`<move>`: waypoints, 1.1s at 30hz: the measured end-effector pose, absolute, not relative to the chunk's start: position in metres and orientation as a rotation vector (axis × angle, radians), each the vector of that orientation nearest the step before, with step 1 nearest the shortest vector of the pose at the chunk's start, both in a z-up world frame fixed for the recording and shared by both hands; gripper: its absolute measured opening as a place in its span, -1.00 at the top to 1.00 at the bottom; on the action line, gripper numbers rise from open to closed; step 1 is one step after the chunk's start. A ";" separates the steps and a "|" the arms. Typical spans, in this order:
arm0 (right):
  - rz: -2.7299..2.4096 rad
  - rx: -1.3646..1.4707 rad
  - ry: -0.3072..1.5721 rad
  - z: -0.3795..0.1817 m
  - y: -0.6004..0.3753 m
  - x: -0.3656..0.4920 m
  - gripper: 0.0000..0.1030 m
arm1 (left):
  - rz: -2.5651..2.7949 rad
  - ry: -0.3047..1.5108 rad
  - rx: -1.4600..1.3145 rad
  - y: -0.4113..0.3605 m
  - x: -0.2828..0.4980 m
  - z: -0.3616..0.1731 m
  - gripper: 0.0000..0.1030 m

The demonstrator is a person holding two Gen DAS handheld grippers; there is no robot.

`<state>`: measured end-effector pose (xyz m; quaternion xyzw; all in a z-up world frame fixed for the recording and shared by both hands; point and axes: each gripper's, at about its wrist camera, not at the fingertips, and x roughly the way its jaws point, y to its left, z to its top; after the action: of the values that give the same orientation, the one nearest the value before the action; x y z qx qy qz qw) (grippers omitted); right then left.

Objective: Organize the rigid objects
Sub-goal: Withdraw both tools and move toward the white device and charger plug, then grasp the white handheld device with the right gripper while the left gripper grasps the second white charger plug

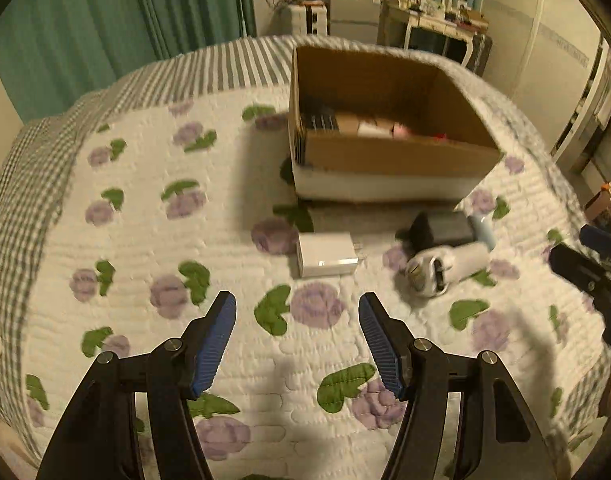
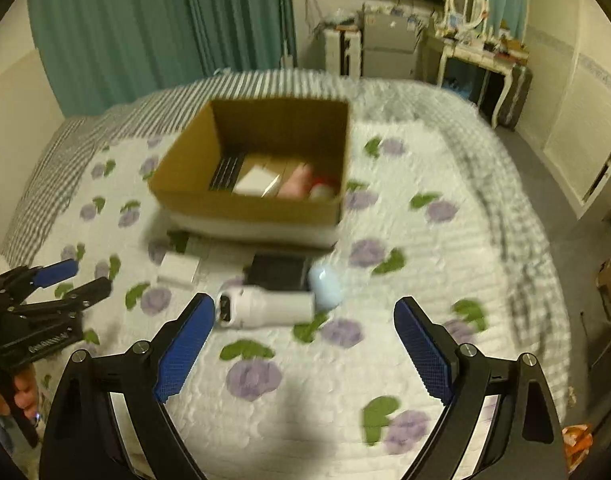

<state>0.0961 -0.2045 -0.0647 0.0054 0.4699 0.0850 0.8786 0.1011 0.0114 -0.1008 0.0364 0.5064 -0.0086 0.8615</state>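
An open cardboard box (image 1: 389, 156) (image 2: 241, 206) stands on a floral quilt and holds several items. In front of it lie a small white box (image 1: 325, 254) (image 2: 179, 270), a black rectangular case (image 1: 441, 228) (image 2: 281, 272), a white cylindrical shaver-like device (image 1: 445, 266) (image 2: 265, 306) and a pale blue oval object (image 1: 483, 230) (image 2: 325, 286). My left gripper (image 1: 297, 316) is open and empty above the quilt, short of the white box; it also shows in the right wrist view (image 2: 75, 276). My right gripper (image 2: 305, 320) is open and empty, just short of the white device; it also shows in the left wrist view (image 1: 585, 252).
The quilt (image 1: 153, 248) (image 2: 425, 280) covers a bed with a grey striped border. Green curtains (image 2: 145, 32) hang behind. A dresser with a mirror (image 2: 477, 40) and a small fridge (image 2: 385, 44) stand at the back. The bed's right edge drops to the floor (image 2: 561, 224).
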 end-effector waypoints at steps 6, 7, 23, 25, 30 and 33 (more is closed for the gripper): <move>0.223 -0.038 1.066 -0.113 -0.178 0.106 -0.78 | 0.001 1.094 0.090 0.014 0.112 -0.128 -0.29; 0.226 -0.049 1.077 -0.119 -0.176 0.108 -0.78 | 0.000 1.097 0.090 0.013 0.114 -0.130 -0.29; 0.426 -0.418 1.089 -0.165 -0.147 0.146 -0.47 | 0.010 1.160 0.101 -0.002 0.149 -0.170 -0.29; 0.429 -0.494 1.088 -0.178 -0.134 0.147 -0.47 | 0.016 1.160 0.080 0.002 0.148 -0.170 -0.29; 0.389 -0.427 1.076 -0.181 -0.136 0.157 -0.26 | 0.013 1.167 0.079 0.001 0.150 -0.171 -0.29; 0.371 -0.396 1.053 -0.173 -0.143 0.156 -0.07 | 0.004 1.171 0.102 -0.003 0.151 -0.172 -0.29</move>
<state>0.1556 -0.1433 -0.1733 -0.1866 0.4961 0.1749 0.8297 0.1511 -0.0034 -0.1715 0.0481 0.5525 0.0020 0.8321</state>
